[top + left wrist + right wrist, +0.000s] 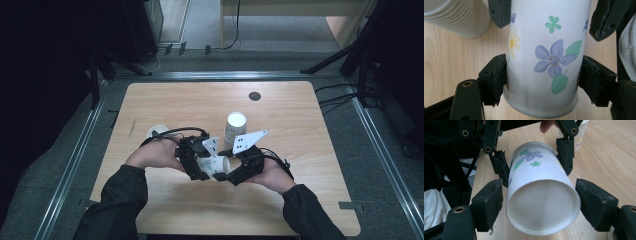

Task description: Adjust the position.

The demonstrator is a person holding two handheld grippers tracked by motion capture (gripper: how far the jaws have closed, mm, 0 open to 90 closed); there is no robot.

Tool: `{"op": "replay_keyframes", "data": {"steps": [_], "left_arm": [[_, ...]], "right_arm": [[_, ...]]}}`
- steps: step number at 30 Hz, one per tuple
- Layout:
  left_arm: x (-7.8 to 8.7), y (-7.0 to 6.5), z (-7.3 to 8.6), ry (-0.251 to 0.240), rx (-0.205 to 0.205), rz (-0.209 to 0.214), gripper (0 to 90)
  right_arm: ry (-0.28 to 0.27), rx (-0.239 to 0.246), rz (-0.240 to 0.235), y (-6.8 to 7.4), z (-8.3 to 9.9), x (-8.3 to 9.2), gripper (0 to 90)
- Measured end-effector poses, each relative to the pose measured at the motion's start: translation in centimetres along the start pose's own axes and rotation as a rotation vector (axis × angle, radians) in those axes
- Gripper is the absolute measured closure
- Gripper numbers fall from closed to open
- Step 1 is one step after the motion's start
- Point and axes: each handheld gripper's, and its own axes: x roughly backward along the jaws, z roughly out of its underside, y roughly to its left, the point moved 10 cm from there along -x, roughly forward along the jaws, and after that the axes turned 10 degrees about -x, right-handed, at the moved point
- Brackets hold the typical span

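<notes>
A white paper cup (212,164) painted with flowers lies on its side, held just above the table between the two grippers. My left gripper (541,82) is shut on the cup (544,50), with both pads pressed against its wall. In the high view the left gripper (201,167) comes from the left. My right gripper (540,202) comes from the right and faces the cup's round end (542,205). Its jaws stand wide on either side of that end without squeezing it. The right gripper view also has the left gripper's fingers (565,155) farther along the cup.
A tall stack of ribbed paper cups (235,127) stands upright just behind the grippers. A single white cup (156,131) sits at the left, behind the left hand. A dark round grommet (255,96) marks the wooden table (300,210) near its far edge.
</notes>
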Motion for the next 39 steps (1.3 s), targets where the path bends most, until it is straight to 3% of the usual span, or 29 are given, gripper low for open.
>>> {"op": "replay_keyframes", "data": {"steps": [7, 13, 16, 20, 33, 39], "left_arm": [[0.0, 0.0, -0.1, -0.011, 0.000, 0.001, 27.3], [0.3, -0.1, -0.1, -0.027, -0.007, -0.003, 27.4], [0.4, -0.1, -0.2, -0.042, 0.024, 0.009, 24.5], [0.5, 0.1, -0.4, -0.082, 0.065, 0.017, 12.4], [1.6, 0.7, 0.3, -0.217, 0.140, 0.004, 10.9], [1.6, 0.9, 0.7, -0.250, 0.183, -0.009, 8.0]], "right_arm": [[-0.001, 0.018, 0.009, 0.0, -0.1, -0.1, 33.0], [-0.004, 0.030, 0.009, 0.1, -0.2, 0.1, 34.0], [-0.004, 0.034, 0.002, 0.3, -0.3, 0.1, 33.9], [-0.003, 0.026, 0.004, 0.2, -0.3, 0.5, 33.9], [-0.039, 0.015, 0.004, -0.2, -0.5, 2.4, 33.8], [-0.048, 0.006, 0.009, -0.4, -0.5, 3.0, 33.8]]}}
